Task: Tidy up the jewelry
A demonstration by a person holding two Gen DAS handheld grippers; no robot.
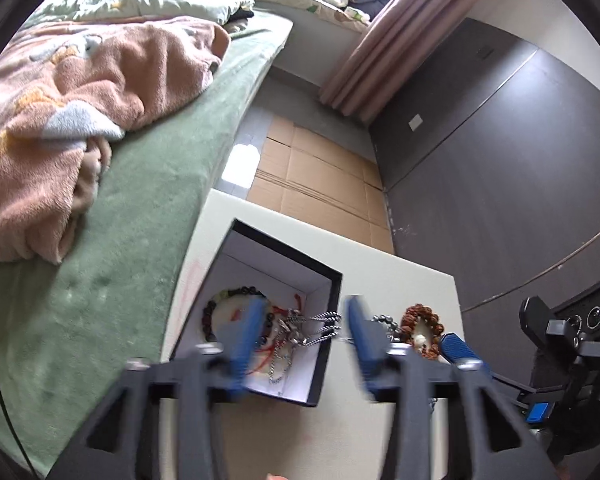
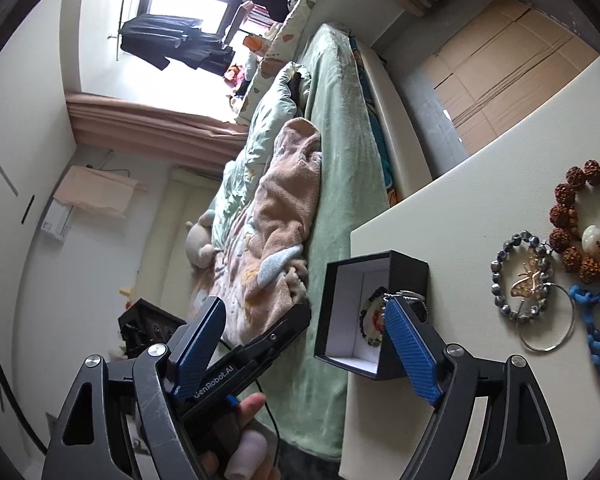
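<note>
So, left gripper [image 1: 302, 334]: fingers wide, silver chain [image 1: 320, 326] loose between them
box [image 1: 327, 344]: black, open, bracelets inside
right gripper [image 2: 306, 354]: spread wide, holding nothing

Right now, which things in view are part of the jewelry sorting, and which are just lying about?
Part of the job:
- black box, white inside, with beaded bracelets and a silver chain draped over its rim
- brown bead bracelet
- grey bead bracelet with a gold butterfly
- blue chain bracelet
- thin metal ring

Lying about:
- pink blanket
- green bedsheet
- cardboard on the floor
- curtain
</note>
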